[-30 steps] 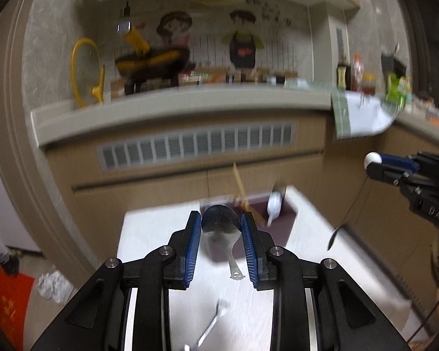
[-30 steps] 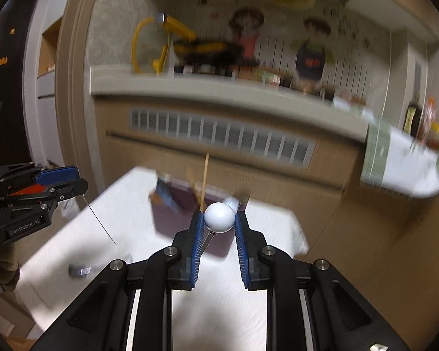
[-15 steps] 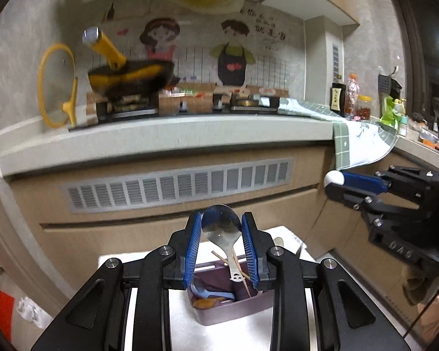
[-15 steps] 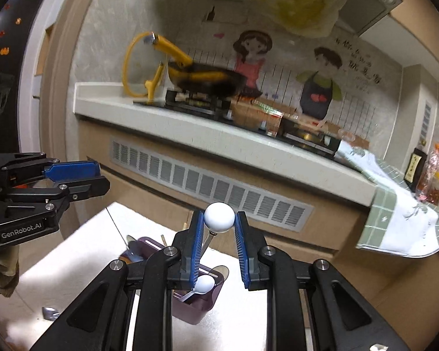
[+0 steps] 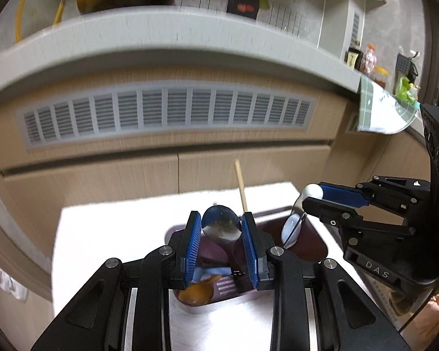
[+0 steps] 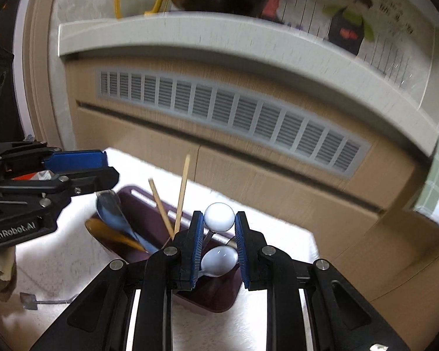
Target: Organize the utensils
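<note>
Left gripper (image 5: 221,242) clamps a metal spoon (image 5: 221,223); right gripper (image 6: 218,244) clamps a white-knobbed utensil (image 6: 219,217). Both crowd the maroon caddy (image 6: 137,201); collision could tip it.

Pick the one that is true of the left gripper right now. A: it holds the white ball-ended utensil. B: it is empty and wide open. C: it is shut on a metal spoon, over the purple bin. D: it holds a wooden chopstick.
C: the left gripper has its blue pads clamped on the bowl of the metal spoon, above the purple bin.
</note>
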Demonstrator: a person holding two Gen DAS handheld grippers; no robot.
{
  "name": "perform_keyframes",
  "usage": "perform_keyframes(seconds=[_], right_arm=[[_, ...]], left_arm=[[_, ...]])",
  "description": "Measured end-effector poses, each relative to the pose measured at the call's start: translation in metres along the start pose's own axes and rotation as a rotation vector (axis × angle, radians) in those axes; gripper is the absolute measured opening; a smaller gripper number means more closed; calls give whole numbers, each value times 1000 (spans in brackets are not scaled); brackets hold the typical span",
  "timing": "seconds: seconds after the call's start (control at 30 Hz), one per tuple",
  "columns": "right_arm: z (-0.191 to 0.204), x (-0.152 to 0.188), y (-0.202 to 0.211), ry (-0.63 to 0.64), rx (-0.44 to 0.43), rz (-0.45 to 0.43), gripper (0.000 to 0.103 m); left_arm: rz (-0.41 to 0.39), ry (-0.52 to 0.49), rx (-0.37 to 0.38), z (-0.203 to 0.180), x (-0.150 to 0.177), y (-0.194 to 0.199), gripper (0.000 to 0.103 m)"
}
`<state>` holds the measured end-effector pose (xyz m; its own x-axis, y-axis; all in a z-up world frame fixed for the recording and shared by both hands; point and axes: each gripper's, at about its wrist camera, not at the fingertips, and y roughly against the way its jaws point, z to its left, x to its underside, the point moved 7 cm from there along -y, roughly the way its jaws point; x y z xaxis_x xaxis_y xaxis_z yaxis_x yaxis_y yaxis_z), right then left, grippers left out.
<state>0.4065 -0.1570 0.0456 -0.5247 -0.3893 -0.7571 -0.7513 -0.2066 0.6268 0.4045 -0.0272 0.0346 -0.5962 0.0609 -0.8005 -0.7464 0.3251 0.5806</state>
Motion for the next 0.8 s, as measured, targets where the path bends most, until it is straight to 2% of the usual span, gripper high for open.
perform_keyframes(seconds=[0.1,0.13,0.2,0.23,0.3,0.4,0.43,0.47,0.5,0.53,0.57,0.67,0.73,0.8], right_arm=[[5,14,-20,-16,-63,52,21],[7,17,-24,-21,-82,63,22],[7,24,-30,-47,-102,81,33],[5,26,-29,-66,-100,74,42],[0,28,-20,-102,-84,46,45],[-2,34,15,-141,-46,-33,46],[-3,37,26,-148,-28,-61,55],[-2,41,41,-157,-7,-99,70],[1,49,59,-170,18,-145,78],[3,53,70,-178,33,-176,90],[6,62,86,-184,58,-216,96],[18,84,119,-191,72,-253,103],[26,99,130,-214,61,-245,103],[36,118,142,-229,52,-235,103]], left_arm=[[53,10,12,0,14,-19,31],[71,16,13,1,18,-25,34],[78,12,22,-1,22,-26,37],[78,11,18,-2,24,-23,43],[51,5,2,-4,25,-10,54],[-33,4,-47,-6,30,25,63],[-59,7,-67,-7,34,38,70],[-80,14,-86,-7,38,49,74],[-106,22,-112,-9,46,63,81],[-127,25,-139,-11,55,76,86],[-139,24,-160,-13,64,85,87],[-171,11,-219,-22,96,116,95],[-191,4,-256,-28,121,136,103],[-199,-1,-292,-33,143,148,103]])
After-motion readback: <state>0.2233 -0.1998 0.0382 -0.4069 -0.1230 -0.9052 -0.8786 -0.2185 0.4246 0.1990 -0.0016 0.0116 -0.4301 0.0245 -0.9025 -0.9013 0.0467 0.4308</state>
